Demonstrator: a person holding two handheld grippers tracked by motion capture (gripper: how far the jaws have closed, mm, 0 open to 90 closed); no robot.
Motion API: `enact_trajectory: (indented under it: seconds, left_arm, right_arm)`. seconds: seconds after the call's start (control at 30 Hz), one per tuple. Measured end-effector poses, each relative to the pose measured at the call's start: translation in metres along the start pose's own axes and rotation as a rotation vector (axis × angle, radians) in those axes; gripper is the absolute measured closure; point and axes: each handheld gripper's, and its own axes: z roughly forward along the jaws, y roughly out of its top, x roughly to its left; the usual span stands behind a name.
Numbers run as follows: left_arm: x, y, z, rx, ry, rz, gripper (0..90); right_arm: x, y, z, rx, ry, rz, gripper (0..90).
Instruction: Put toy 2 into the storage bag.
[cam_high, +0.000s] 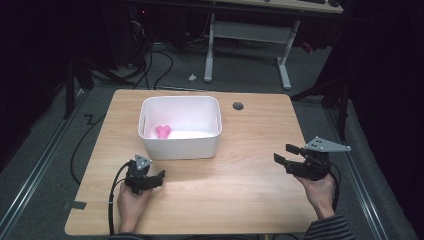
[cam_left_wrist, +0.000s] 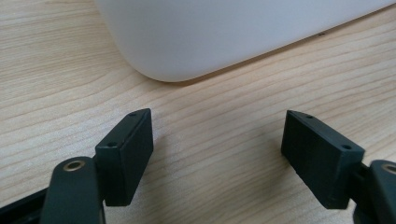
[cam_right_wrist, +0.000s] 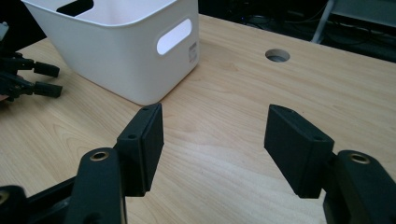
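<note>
A white plastic bin (cam_high: 180, 127) stands on the wooden table (cam_high: 240, 180), and a small pink object (cam_high: 163, 131) lies inside it near the left. My left gripper (cam_high: 156, 176) rests low on the table just in front of the bin's near left corner (cam_left_wrist: 173, 56), open and holding nothing (cam_left_wrist: 217, 154). My right gripper (cam_high: 286, 155) is held above the table's right side, turned toward the bin (cam_right_wrist: 116, 46), its jaws wide apart and bare (cam_right_wrist: 215, 140). The left gripper (cam_right_wrist: 46, 79) also appears at the far left of the right gripper view.
A round cable hole (cam_high: 238, 106) sits in the table behind the bin's right side (cam_right_wrist: 277, 55). Beyond the table stand a white desk frame (cam_high: 247, 35) and cables on the grey floor. Bare wood stretches between the two grippers.
</note>
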Motion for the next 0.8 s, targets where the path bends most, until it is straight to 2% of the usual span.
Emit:
enact_trajectory:
  seconds: [0.33,0.6,0.8]
  left_arm:
    - [0.0,0.0,0.0,0.001,-0.001,0.0,25.3]
    - [0.0,0.0,0.0,0.001,-0.001,0.0,25.3]
    - [0.0,0.0,0.0,0.001,-0.001,0.0,25.3]
  right_arm:
    - [-0.005,-0.022,0.018,0.016,0.006,0.055,38.3]
    - [-0.005,-0.034,0.032,0.011,-0.006,0.067,37.8]
    - [-0.007,-0.047,0.047,0.043,-0.01,0.092,37.8]
